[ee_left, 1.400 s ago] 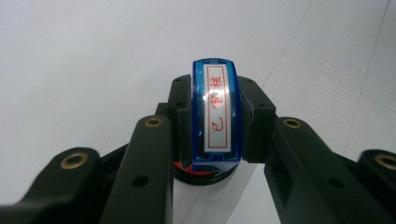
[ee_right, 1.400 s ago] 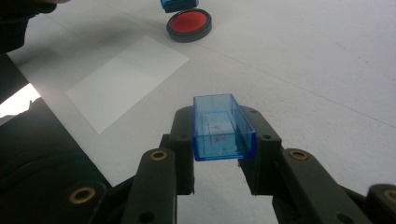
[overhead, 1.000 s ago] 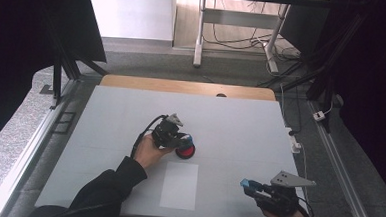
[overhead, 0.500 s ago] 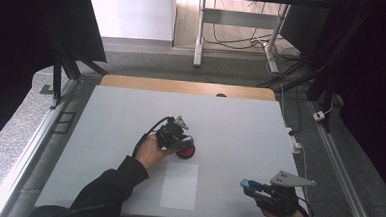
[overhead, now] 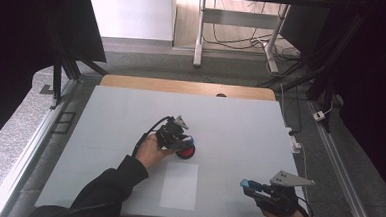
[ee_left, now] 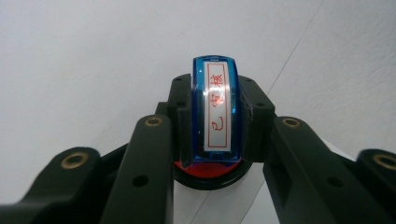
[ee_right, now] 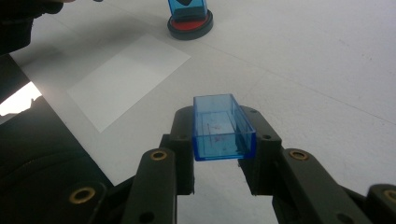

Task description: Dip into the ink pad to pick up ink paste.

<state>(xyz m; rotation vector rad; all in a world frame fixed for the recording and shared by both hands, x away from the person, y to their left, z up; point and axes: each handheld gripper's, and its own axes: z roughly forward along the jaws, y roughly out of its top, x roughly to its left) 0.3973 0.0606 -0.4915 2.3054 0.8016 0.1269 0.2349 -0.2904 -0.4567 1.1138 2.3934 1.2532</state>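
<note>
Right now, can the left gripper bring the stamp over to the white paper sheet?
Probably yes. The left gripper is shut on the blue stamp, which sits on the red ink pad. The paper sheet lies just beside it, bare, with nothing between.

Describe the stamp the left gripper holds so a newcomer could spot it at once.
Start at the white table and find the paper sheet near its front edge. Just beyond the sheet's far edge sits a round black ink pad with a red centre. The stamp stands on it between the left gripper's jaws: clear blue, with a white label of red characters on top.
</note>
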